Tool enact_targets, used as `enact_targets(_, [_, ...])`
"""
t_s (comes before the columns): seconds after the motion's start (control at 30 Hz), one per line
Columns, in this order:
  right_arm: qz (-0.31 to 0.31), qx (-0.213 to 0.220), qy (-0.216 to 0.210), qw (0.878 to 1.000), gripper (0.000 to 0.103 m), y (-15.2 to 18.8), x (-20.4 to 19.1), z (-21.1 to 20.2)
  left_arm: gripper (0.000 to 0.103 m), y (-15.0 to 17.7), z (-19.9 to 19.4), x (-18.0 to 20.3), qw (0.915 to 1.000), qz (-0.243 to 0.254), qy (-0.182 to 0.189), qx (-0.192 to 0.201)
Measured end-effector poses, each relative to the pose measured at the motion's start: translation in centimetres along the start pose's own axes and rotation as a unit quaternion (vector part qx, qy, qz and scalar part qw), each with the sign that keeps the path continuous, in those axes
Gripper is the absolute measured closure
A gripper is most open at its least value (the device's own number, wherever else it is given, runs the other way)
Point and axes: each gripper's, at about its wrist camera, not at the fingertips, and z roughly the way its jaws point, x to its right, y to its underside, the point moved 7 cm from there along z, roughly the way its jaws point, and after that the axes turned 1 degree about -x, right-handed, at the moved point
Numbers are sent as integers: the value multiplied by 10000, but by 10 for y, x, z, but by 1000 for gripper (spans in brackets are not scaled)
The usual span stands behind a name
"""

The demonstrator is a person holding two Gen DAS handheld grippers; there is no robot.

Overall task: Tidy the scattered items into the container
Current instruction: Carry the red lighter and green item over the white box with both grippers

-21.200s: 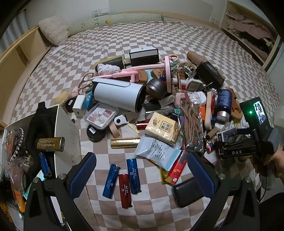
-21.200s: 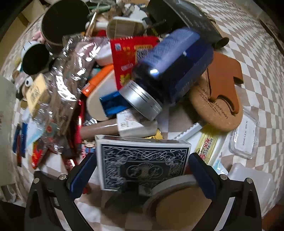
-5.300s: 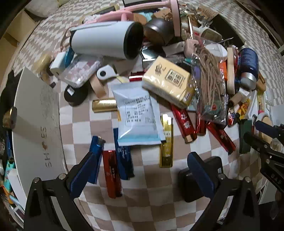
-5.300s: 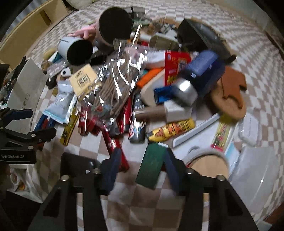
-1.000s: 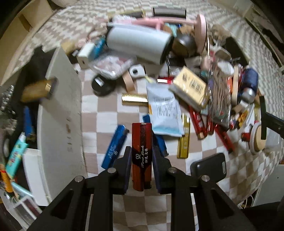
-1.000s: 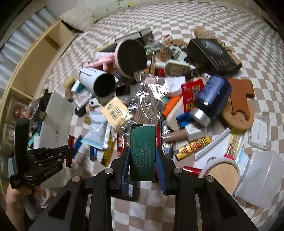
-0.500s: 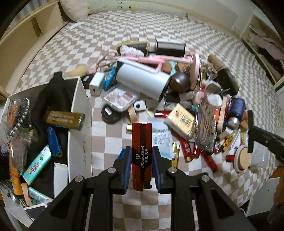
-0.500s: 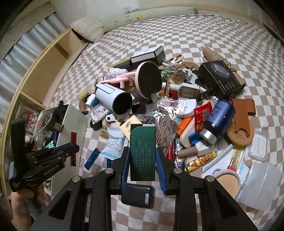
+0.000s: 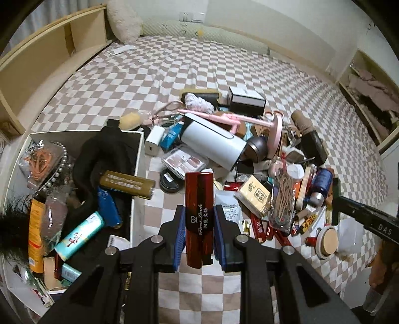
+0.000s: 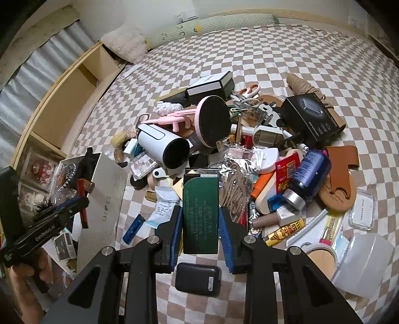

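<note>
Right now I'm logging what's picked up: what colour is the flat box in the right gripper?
Dark green box, clearest in the right wrist view.

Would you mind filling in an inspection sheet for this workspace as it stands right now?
Surface: checkered bedsheet, mostly bare beyond the pile.
Job's things: white box at left, already part-filled; red lighter and green pack held.
Clutter: white cylinder, pink stand, blue bottle, black pouch, many small items heaped.
Grippers: left hand-held gripper shut on lighter; right hand-held gripper shut on pack.
Cables: nothing seen.
Surroundings: wooden shelving, pillow.
</note>
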Motion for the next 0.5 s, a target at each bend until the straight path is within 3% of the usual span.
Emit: enact_targets(0.5, [-202, 27, -315, 9993, 73, -6, -48, 4, 81, -3, -36, -74, 9959, -681, -297, 524])
